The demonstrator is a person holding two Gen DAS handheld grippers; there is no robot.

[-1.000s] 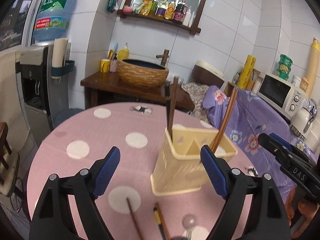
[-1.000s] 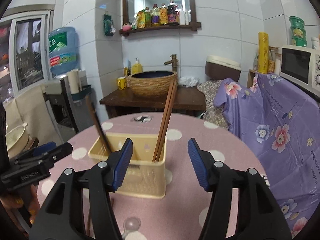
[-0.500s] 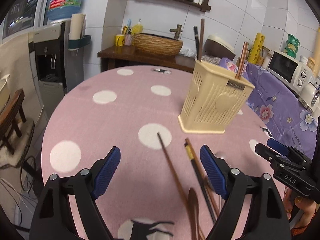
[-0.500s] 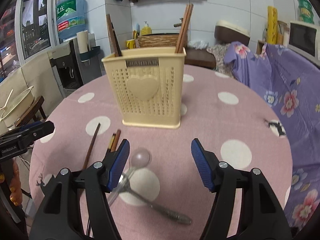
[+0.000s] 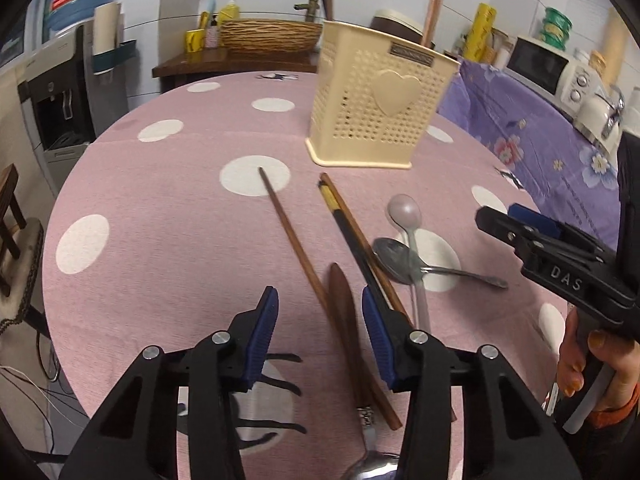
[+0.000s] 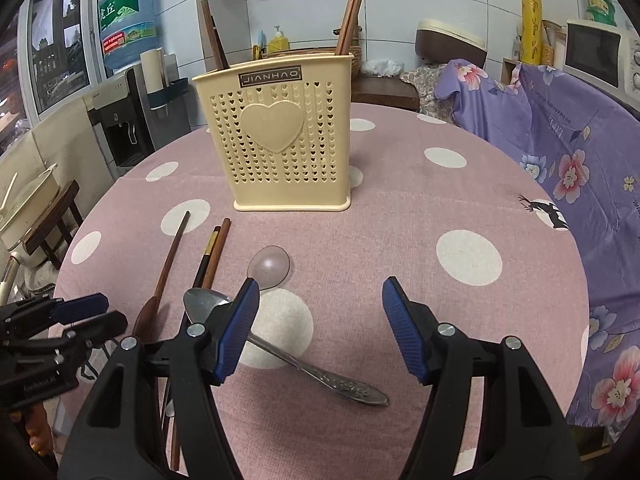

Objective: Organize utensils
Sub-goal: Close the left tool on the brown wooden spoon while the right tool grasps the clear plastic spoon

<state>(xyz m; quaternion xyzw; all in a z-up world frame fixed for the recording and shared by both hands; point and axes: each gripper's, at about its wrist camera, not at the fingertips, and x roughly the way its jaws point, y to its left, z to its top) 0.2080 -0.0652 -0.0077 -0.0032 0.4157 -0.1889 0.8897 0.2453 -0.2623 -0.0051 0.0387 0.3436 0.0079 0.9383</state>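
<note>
While the left gripper (image 5: 318, 320), its jaws just narrowed but not yet pressing, straddles a brown chopstick (image 5: 294, 240) and a dark wooden spoon (image 5: 344, 312) on the pink table (image 5: 160, 220), one utensil alone is best singled out, pinched near mid-length and kept clear of its neighbours. The right gripper (image 6: 318, 320) is held wide and empty above a steel spoon (image 6: 320, 372). Chopsticks (image 6: 350, 16) are stood upright in the cream holder (image 6: 280, 132).

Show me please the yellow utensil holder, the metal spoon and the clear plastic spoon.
yellow utensil holder (image 6: 276, 128): right wrist view, on its heart emblem.
metal spoon (image 6: 202, 304): right wrist view, on its bowl.
clear plastic spoon (image 6: 269, 266): right wrist view, on its bowl.
</note>
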